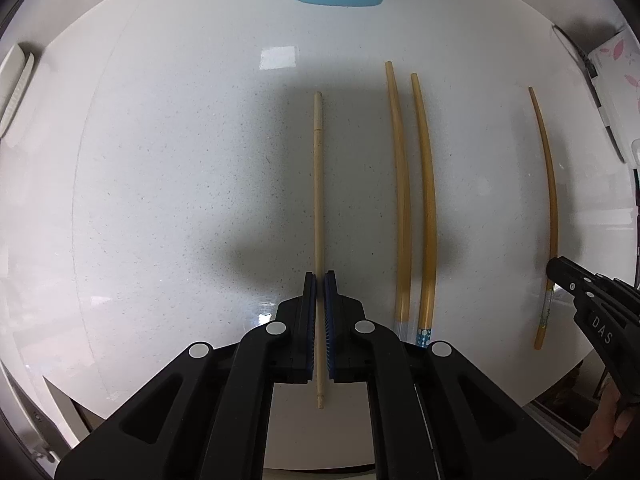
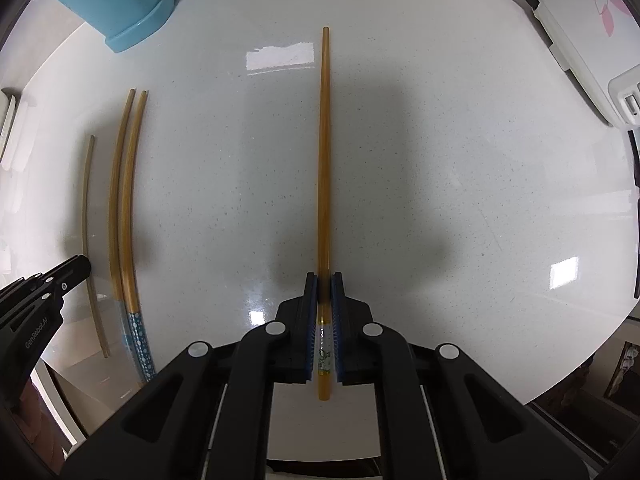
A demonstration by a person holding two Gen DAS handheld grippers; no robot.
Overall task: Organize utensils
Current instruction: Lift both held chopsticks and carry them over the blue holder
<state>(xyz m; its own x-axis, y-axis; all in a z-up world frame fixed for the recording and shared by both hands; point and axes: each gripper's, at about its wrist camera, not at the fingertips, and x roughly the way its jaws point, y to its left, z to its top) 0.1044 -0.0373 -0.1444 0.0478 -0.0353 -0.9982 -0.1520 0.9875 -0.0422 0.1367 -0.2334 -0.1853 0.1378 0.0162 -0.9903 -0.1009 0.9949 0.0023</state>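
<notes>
Only our right wrist view shows the holes in the blue basket [image 2: 132,4]. Our left gripper [image 1: 319,280] is clamped on the pale chopstick [image 1: 318,200] lying on the counter [image 1: 160,200]; our right gripper [image 2: 324,280], marked "DAS", pinches the amber chopstick [image 2: 325,160]. 2 amber chopsticks [image 1: 416,208] lie between.

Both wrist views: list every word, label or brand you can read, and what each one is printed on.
"DAS" on the right gripper, on the side of its black finger.
"GenRobot.AI" on the left gripper, on its black body.
Small print on the amber chopstick near its handle end: too small to read.
</notes>
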